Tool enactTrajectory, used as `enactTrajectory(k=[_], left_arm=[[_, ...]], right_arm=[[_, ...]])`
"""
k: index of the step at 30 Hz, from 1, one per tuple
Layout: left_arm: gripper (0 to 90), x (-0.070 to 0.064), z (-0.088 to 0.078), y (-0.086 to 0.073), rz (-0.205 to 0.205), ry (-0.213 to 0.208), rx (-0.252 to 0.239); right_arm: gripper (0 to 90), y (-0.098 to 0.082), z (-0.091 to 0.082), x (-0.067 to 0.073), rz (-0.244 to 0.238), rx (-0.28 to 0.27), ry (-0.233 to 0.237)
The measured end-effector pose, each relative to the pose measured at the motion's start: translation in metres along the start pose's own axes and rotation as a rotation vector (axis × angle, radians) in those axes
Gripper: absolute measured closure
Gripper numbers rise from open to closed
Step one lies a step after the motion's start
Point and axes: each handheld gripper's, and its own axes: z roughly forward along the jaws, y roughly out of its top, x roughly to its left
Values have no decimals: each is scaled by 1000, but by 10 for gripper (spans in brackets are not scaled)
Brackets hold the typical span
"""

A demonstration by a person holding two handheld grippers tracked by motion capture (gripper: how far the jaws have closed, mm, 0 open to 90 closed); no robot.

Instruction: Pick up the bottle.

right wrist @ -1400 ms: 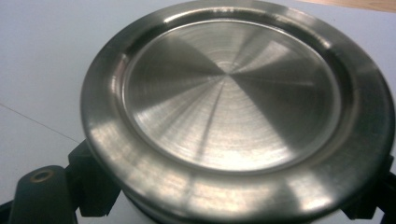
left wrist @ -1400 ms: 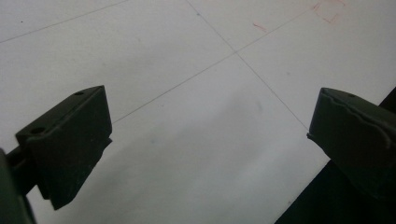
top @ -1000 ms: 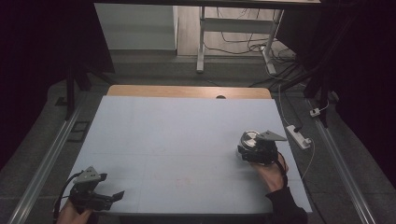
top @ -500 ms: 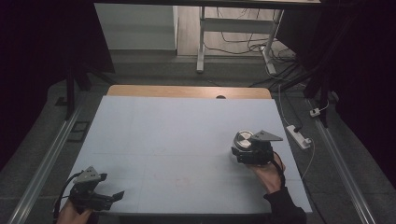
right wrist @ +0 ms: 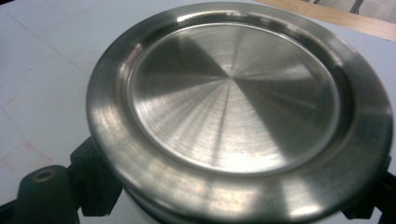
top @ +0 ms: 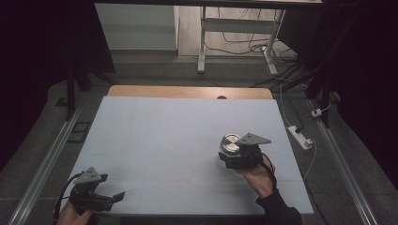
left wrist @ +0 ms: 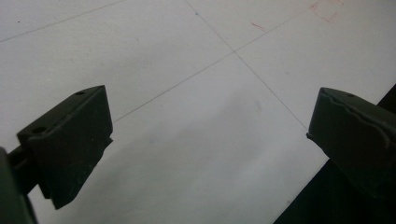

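A round steel lidded tin is held a little above the right half of the pale table sheet. My right gripper is shut on it, its black jaws pressing the tin's sides just under the shiny rim; a white part shows beneath the lid. A hand holds that gripper from the near side. My left gripper rests at the near left corner, open, with bare sheet and thin pencil lines between its jaws.
A wooden strip runs along the far edge of the table. A white power strip and cables lie on the floor to the right. Metal rails flank both sides. Faint red marks sit on the sheet.
My right gripper has carried the steel tin to the left and slightly away from the near edge. The left gripper has stayed put.
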Motion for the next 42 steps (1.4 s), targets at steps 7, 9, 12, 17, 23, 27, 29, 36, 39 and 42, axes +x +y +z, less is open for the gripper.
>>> enactTrajectory(k=[7, 9, 12, 17, 23, 27, 29, 36, 39, 42], left_arm=[[8, 0, 0, 0, -1, 0, 2], [8, 0, 0, 0, -1, 0, 2], [8, 0, 0, 0, -2, -1, 2], [8, 1, 0, 0, -3, -1, 2], [8, 0, 0, 0, -3, -1, 4], [8, 0, 0, 0, -2, -1, 5], [8, 0, 0, 0, -1, -2, 6], [8, 0, 1, 0, 1, -5, 7], [8, 0, 1, 0, 3, -6, 8], [8, 0, 1, 0, 2, -6, 8]], right_arm=[[144, 5, 4, 15, -22, 1, 33], [144, 6, 6, 19, -31, 5, 46], [144, 7, 8, 26, -50, 10, 58], [144, 10, 13, 37, -69, 12, 74], [144, 13, 18, 50, -93, 12, 97], [144, 14, 23, 58, -105, 13, 120], [144, 15, 26, 63, -112, 15, 134], [144, 17, 35, 77, -129, 23, 167], [144, 18, 39, 82, -134, 24, 180], [144, 19, 41, 86, -142, 25, 192]])
